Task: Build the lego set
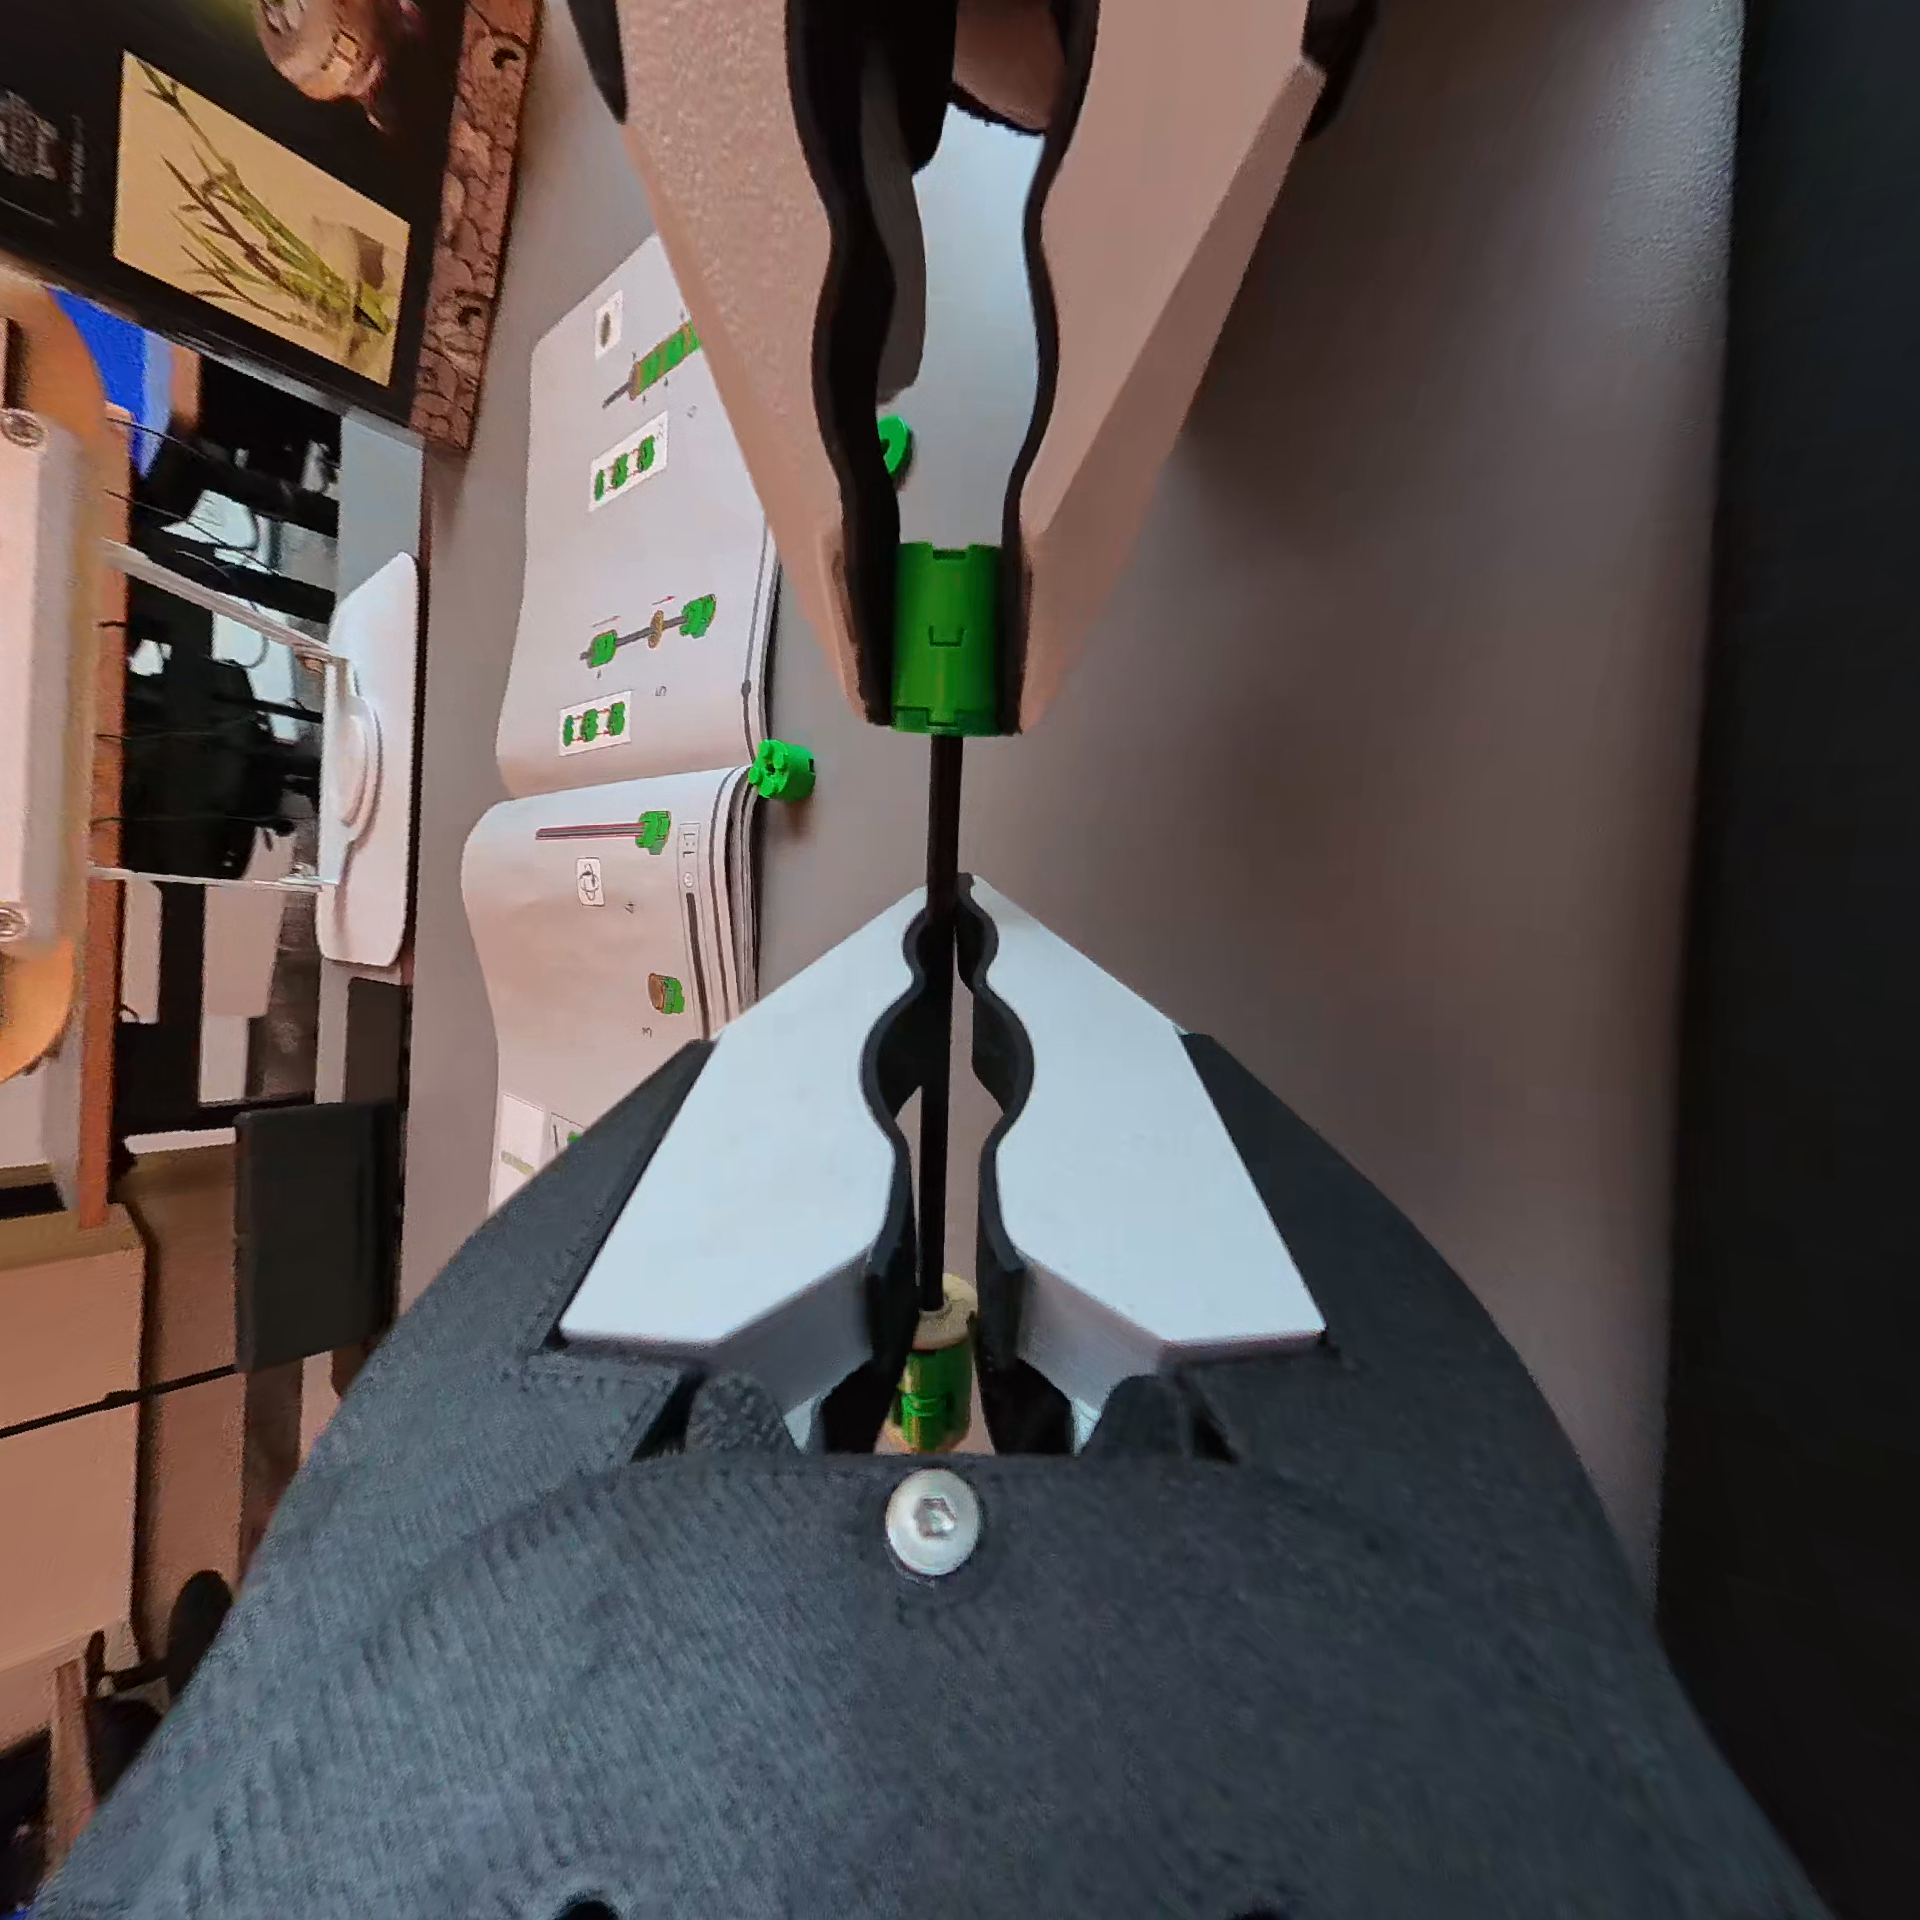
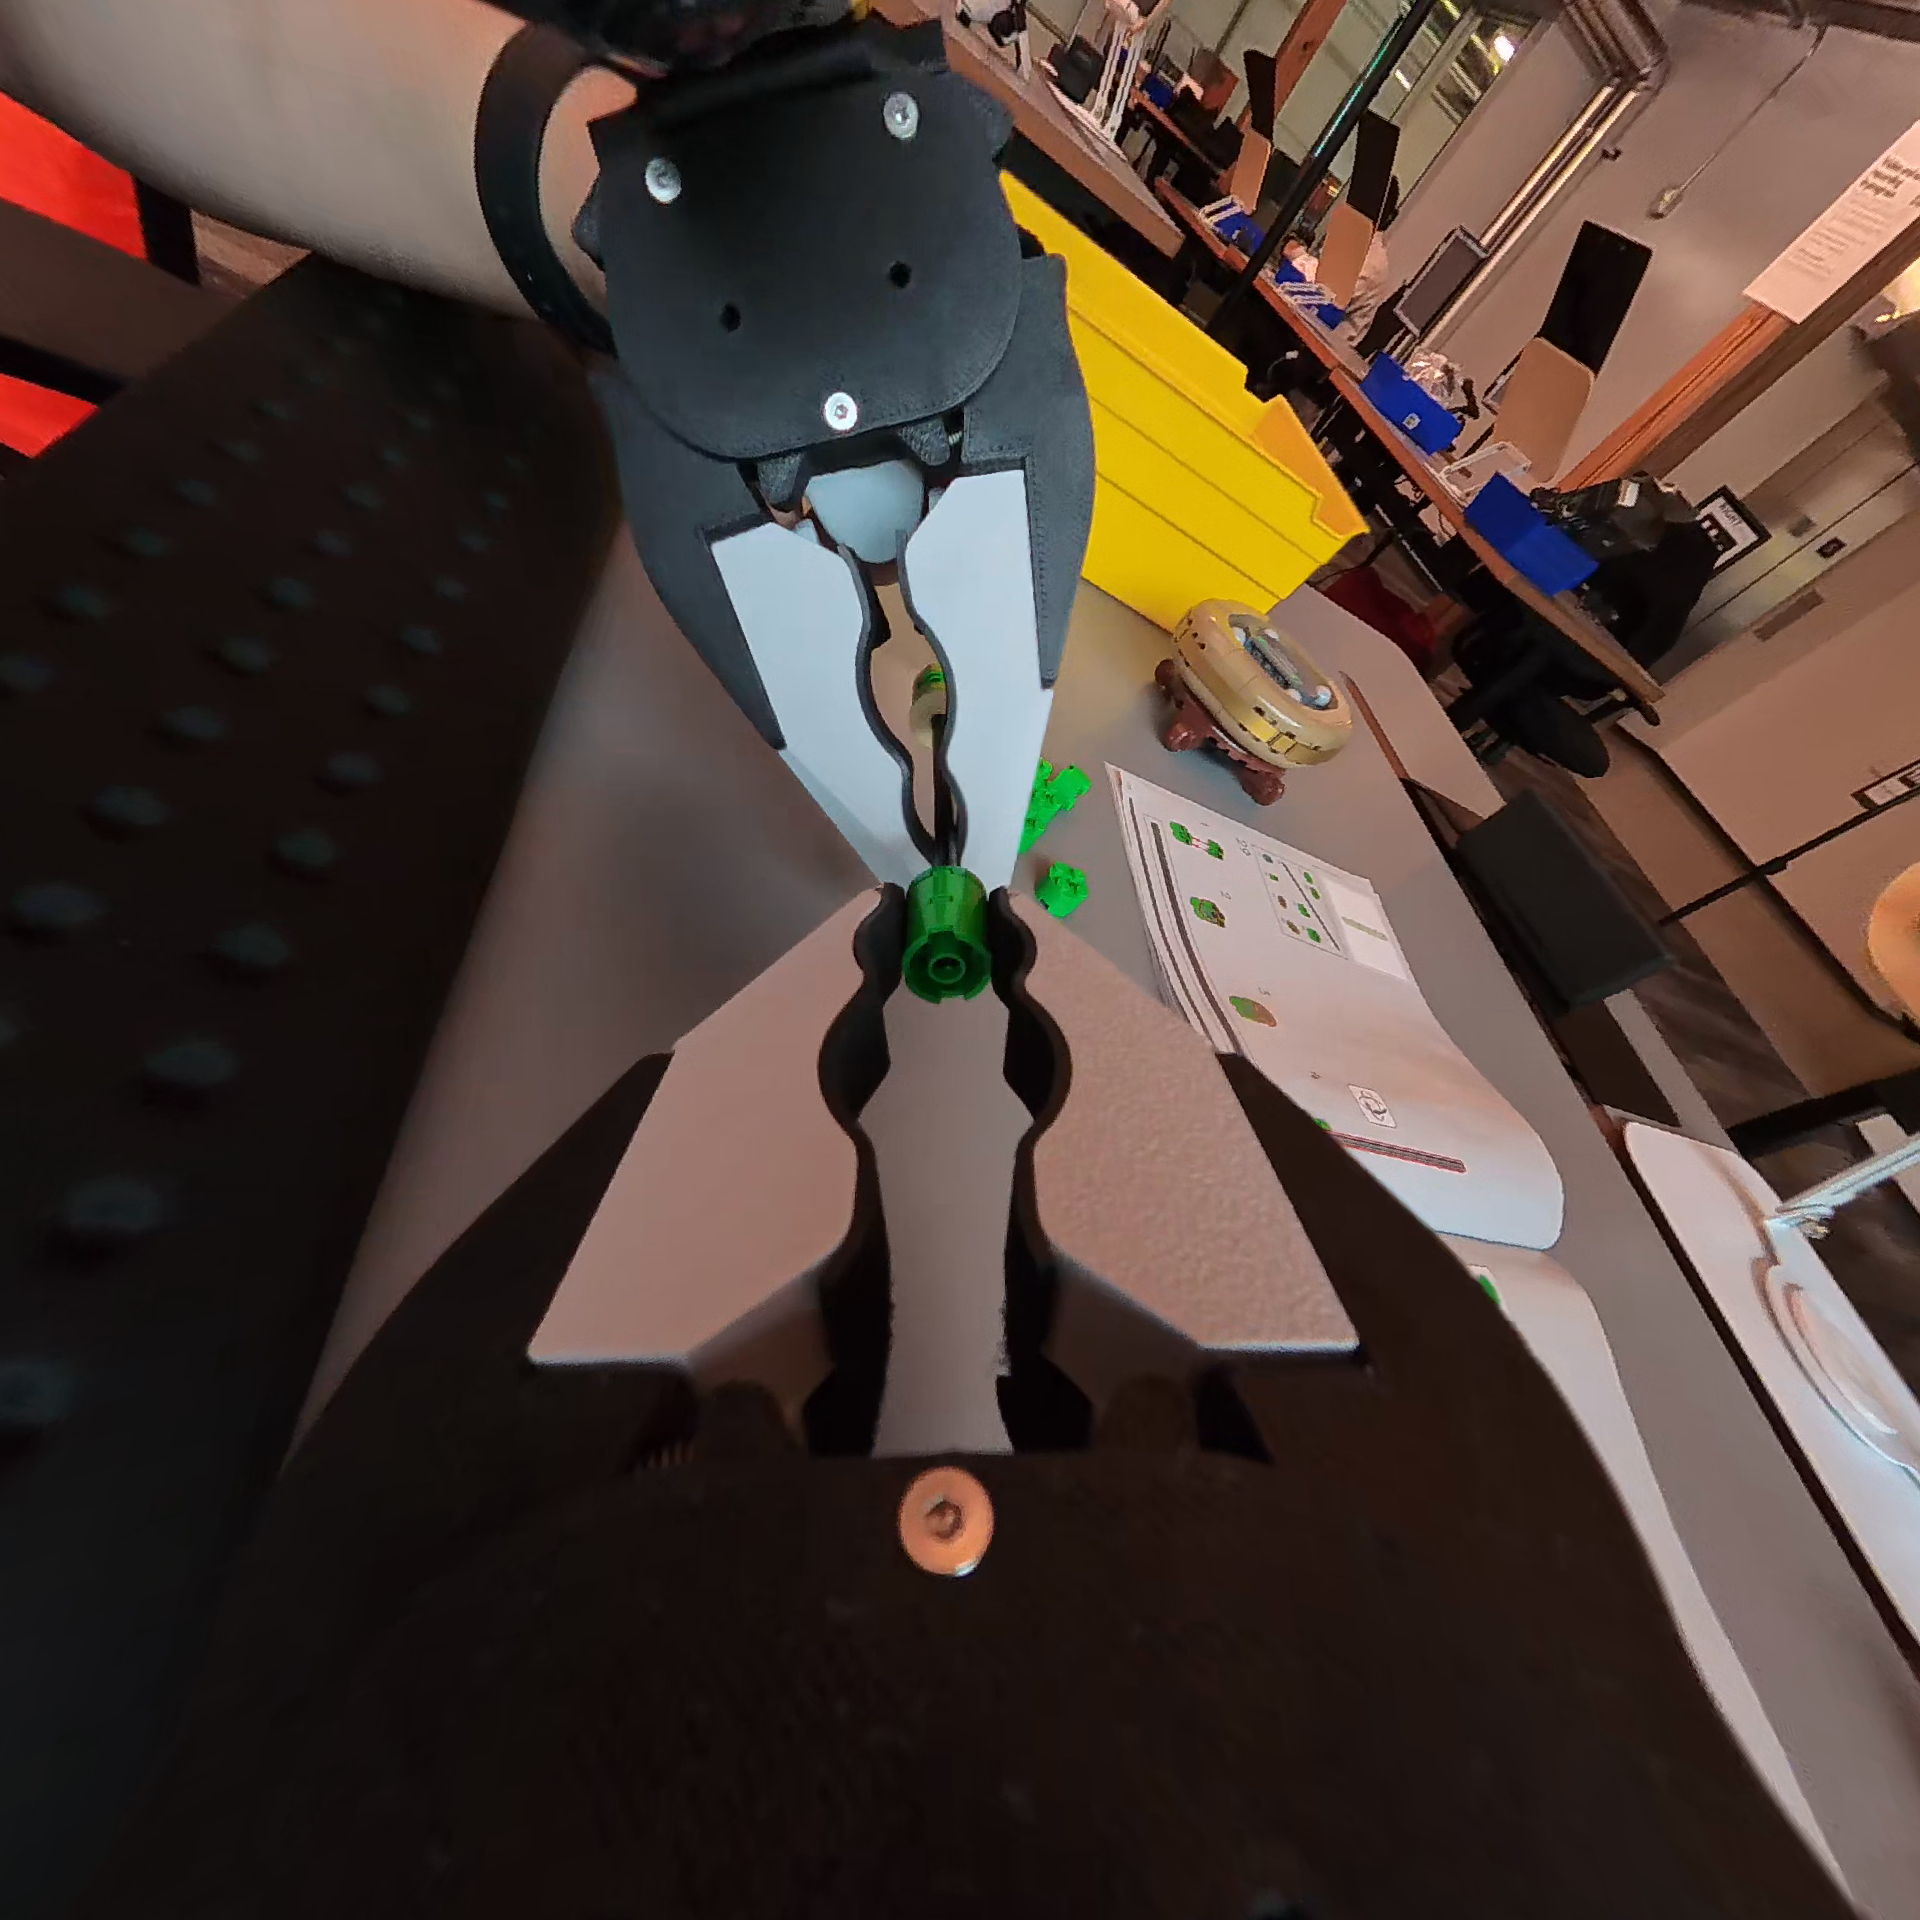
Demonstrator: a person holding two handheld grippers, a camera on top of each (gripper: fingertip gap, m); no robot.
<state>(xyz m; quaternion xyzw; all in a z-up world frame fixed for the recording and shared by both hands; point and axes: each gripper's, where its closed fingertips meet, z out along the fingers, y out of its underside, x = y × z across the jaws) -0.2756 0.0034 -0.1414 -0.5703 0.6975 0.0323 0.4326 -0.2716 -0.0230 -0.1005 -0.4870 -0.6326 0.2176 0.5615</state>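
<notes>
Black thin plastic axle (image 1: 940, 821), frame centre, is clamped by the left gripper (image 1: 943, 914); the right gripper (image 2: 943, 940) grips the green cylindrical brick (image 2: 943, 940) on its tip.

A: what's actually on the table (image 2: 1340, 831)?

B: grey top. Open booklet (image 2: 1340, 997) lying flat w/ a few loose green bricks (image 2: 1060, 800) just beside its edge. Tan pot model (image 2: 1262, 691) on a brown stand further back, yellow bins (image 2: 1174, 436) behind that.

A: anything else?

B: white base plate (image 2: 1787, 1309) near the booklet, can't tell what it's for.
</notes>
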